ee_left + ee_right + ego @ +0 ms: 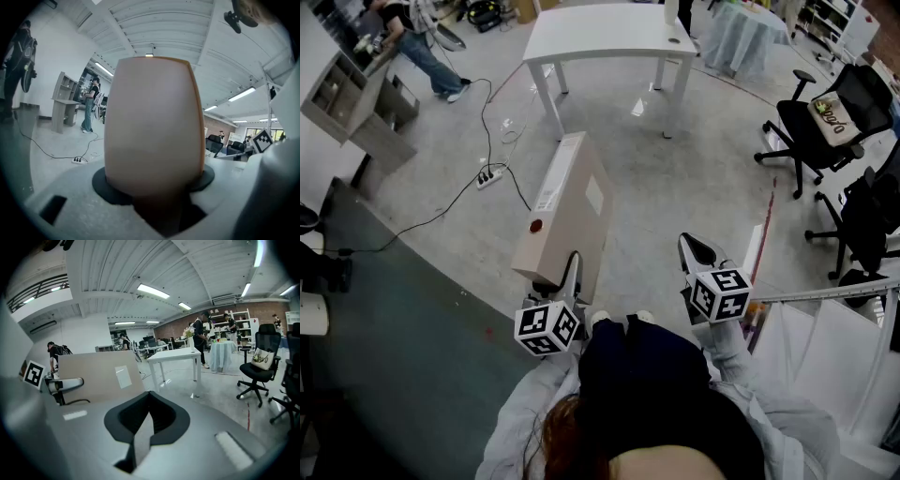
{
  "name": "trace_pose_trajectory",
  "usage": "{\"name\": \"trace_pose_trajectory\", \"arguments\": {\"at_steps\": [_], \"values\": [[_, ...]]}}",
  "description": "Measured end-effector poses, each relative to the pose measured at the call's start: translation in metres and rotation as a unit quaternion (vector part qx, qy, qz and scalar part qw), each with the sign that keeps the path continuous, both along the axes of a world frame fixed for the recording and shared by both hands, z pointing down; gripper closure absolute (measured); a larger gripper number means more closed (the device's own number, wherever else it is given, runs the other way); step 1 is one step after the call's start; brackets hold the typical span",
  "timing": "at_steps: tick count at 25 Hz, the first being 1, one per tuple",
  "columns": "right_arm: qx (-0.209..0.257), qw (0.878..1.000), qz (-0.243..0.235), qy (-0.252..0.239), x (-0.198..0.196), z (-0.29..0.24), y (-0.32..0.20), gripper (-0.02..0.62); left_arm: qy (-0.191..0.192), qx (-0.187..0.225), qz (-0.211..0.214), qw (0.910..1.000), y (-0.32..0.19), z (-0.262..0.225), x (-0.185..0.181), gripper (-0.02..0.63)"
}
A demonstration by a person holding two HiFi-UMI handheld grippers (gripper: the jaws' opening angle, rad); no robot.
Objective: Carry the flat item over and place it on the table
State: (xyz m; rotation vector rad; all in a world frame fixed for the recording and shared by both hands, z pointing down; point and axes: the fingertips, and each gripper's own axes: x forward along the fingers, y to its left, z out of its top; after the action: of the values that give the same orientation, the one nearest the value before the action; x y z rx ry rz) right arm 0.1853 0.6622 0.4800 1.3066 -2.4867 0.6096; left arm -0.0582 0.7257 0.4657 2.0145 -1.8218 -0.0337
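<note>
Gripping the flat, tan cardboard box [567,211] at its near end, my left gripper [569,277] has its fingers [574,265] clamped partway closed across the box's thickness. The box stands on edge, long and smooth-faced, with a pale label and a red dot. It is held over the grey floor [694,178], well short of the white rectangular surface [600,37]. My right gripper [696,251] hangs apart from the box, equally far from that surface. Its black, moulded fingers [124,420] are pressed together on nothing.
</note>
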Motion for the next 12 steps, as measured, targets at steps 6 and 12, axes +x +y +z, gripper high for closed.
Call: {"name": "trace_pose_trajectory", "arguments": {"at_steps": [6,12], "values": [[0.028,0.999,0.001,-0.019,0.024,-0.022,0.008,0.586,0.008,-0.001,-0.006,0.9999,-0.001,0.001,0.027,0.330],[0.037,0.999,0.005,-0.029,0.050,-0.016,0.005,0.586,0.003,0.015,-0.003,0.9999,-0.005,0.005,0.054,0.330]]}}
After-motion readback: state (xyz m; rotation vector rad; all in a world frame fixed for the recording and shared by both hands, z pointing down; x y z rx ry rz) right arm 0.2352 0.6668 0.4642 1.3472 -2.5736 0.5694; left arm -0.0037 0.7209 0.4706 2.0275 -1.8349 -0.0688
